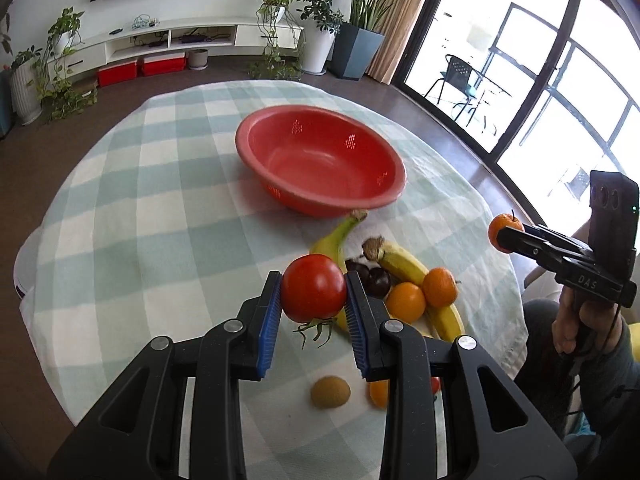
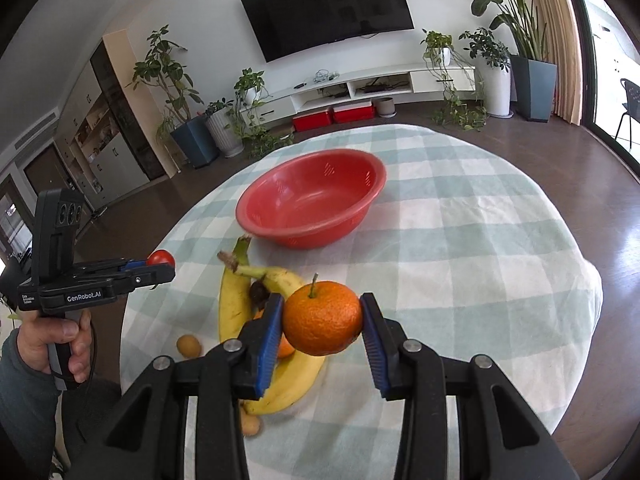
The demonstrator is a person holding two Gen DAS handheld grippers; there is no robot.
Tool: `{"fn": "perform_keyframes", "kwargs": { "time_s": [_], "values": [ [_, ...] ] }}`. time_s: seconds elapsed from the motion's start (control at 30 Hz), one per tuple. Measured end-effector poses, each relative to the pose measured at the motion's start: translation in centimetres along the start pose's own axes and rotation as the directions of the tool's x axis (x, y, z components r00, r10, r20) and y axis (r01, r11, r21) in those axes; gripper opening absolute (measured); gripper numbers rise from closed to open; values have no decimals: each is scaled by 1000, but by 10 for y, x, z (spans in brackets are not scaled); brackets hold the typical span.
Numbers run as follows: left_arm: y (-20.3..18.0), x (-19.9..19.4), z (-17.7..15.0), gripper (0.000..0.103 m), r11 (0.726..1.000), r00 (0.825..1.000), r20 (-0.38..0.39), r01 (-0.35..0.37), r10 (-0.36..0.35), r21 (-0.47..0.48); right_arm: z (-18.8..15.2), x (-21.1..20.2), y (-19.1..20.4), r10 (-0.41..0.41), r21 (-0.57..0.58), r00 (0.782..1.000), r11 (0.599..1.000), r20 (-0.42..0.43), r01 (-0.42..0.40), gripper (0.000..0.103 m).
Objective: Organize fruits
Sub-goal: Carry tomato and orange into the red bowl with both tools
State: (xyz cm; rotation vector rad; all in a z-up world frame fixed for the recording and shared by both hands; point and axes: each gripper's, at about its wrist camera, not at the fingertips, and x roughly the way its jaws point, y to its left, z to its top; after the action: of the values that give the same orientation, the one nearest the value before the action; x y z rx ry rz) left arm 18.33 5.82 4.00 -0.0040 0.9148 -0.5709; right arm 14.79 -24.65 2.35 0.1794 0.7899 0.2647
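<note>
The round table point(image 1: 120, 208), under a pale green checked cloth, fills both views, with bare cloth open from 7 to 11 o'clock in the left wrist view and from 1 to 4 o'clock in the right wrist view, before the cloth drops over the edge to dark floor. The red basket point(image 1: 320, 160) sits empty just above centre, well in from the rim, with free cloth all around it. Below it, toward 5 o'clock in the left wrist view, lies the fruit pile: two bananas point(image 1: 400, 264), two oranges point(image 1: 405, 302), dark plums point(image 1: 378, 282) and a kiwi point(image 1: 330, 391) nearer the camera. The left gripper point(image 1: 313, 292) angles down toward the table, its blue pads clamped on a red tomato point(image 1: 313, 287) held clear above the cloth, green stalk hanging below. The right gripper point(image 2: 322, 322) also tilts down, its pads pressed on both sides of a mandarin point(image 2: 322, 317), stem up, lifted over the bananas. Only the right wrist view shows the person's left hand point(image 2: 60, 340) wrapped around its handle at 8 o'clock off the table edge; only the left wrist view shows the right hand point(image 1: 576, 320) at 4 o'clock beyond the rim.
</note>
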Motion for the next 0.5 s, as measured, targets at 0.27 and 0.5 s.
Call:
{"fn": "perform_keyframes", "kwargs": {
  "time_s": [0.27, 0.5],
  "values": [
    [-7, 27, 84, 29, 994, 998, 12, -60, 59, 94, 70, 40, -9, 32, -73, 999, 997, 13, -31, 41],
    [-3, 87, 119, 29, 988, 994, -59, -89, 97, 128, 101, 96, -14, 45, -109, 997, 993, -62, -51, 41]
  ]
}}
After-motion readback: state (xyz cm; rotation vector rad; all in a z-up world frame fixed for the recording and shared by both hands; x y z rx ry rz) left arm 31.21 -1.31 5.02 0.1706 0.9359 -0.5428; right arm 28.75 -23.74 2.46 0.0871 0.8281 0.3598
